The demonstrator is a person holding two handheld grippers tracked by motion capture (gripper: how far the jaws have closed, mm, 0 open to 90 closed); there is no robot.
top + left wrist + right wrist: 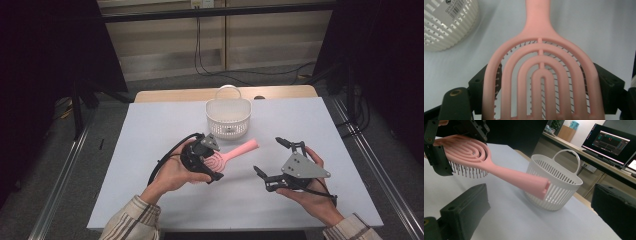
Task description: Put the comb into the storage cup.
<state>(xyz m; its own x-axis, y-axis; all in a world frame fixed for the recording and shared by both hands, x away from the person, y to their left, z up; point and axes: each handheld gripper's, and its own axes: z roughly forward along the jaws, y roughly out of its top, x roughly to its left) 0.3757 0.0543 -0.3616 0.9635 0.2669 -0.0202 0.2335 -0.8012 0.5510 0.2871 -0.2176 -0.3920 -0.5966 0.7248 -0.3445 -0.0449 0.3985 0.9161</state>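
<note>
A pink vented hairbrush (235, 152) is held above the white table (150, 130), bristles down, its handle pointing toward the white slatted basket (220, 125). My left gripper (214, 159) is shut on the brush's head, one jaw at each side edge. In the left gripper view the brush (541, 75) spans the space between the two jaws, with the basket (446, 25) at upper left. My right gripper (268, 155) stands open to the right of the brush with nothing between its fingers. The right gripper view has the brush handle (511, 176) in front of the basket (554, 182).
The basket has a loop handle and stands at the table's far middle. Behind it runs a wooden strip (165, 94) along the table's far edge. A lit monitor (611, 141) sits on a desk beyond the table in the right gripper view.
</note>
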